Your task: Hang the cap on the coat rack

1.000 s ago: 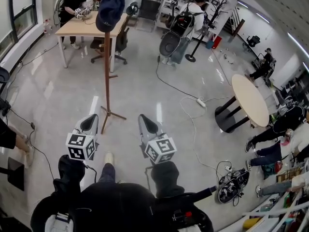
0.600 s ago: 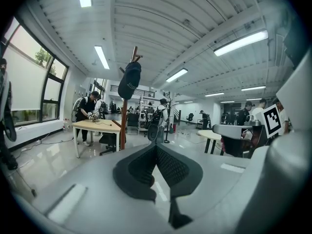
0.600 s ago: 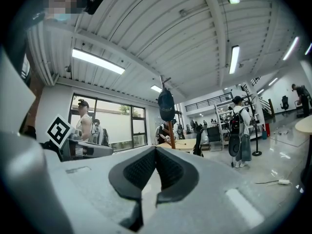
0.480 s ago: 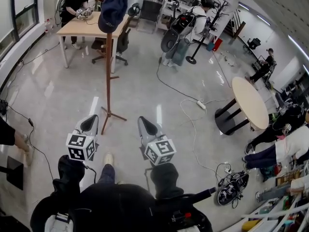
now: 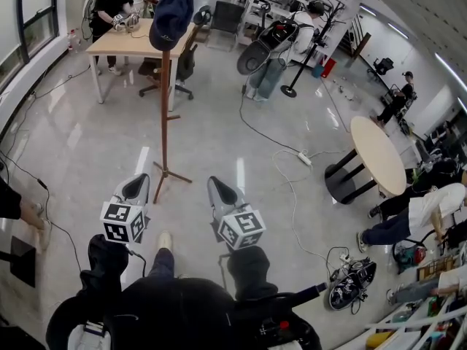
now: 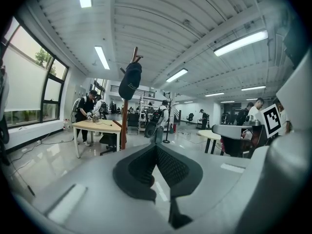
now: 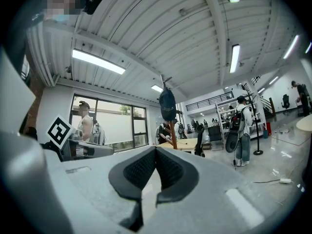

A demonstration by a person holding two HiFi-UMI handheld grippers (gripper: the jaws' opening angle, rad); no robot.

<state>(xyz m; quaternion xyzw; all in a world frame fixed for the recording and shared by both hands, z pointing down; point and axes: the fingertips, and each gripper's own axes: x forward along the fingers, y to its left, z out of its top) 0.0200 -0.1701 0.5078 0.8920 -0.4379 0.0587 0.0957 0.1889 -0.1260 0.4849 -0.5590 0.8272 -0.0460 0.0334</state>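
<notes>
A dark blue cap (image 5: 171,17) hangs on top of the wooden coat rack (image 5: 163,108), which stands on the shiny floor ahead of me. My left gripper (image 5: 135,188) and right gripper (image 5: 221,192) are held side by side, well short of the rack's base. Both are shut with nothing between their jaws. In the left gripper view the cap (image 6: 130,81) shows high on the pole (image 6: 125,128), beyond the closed left gripper (image 6: 156,145). The right gripper view has the cap (image 7: 167,105) and pole (image 7: 172,135) straight ahead, above the closed right gripper (image 7: 156,150).
Behind the rack stand a wooden table (image 5: 124,46) with a seated person and an office chair (image 5: 182,60). A round table (image 5: 379,152) is at the right, with people nearby. Cables (image 5: 292,188) and a black bag (image 5: 350,279) lie on the floor.
Both grippers and the cap stay where they were. Only people in the background have shifted, at the back and at the right edge.
</notes>
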